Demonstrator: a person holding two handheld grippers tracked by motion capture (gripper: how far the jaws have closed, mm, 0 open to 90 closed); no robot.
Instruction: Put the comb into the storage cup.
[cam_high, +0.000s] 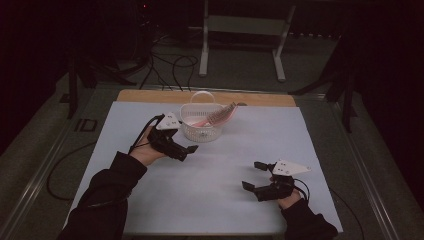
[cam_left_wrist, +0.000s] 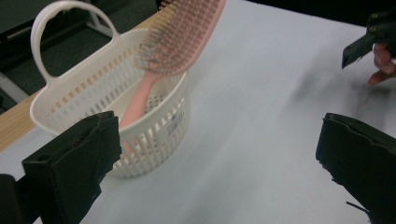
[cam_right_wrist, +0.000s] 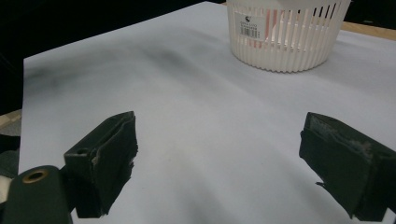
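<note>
A white slatted basket (cam_high: 201, 128) with a hoop handle stands at the back middle of the white sheet. A pink hairbrush (cam_high: 220, 115) leans in it, bristle head sticking out over the rim on the right. My left gripper (cam_high: 185, 142) is open just left of and in front of the basket, nothing between its jaws. In the left gripper view the basket (cam_left_wrist: 93, 93) and brush (cam_left_wrist: 180, 37) sit close ahead. My right gripper (cam_high: 251, 175) is open and empty over bare sheet at the front right. Its own view shows the basket (cam_right_wrist: 285, 42) far ahead.
A white sheet (cam_high: 215, 200) covers the table, with a strip of wood (cam_high: 150, 96) bare along the back edge. On the floor beyond are a metal stand (cam_high: 242, 30) and loose cables (cam_high: 170, 65). A black cable (cam_high: 60, 170) trails off the left side.
</note>
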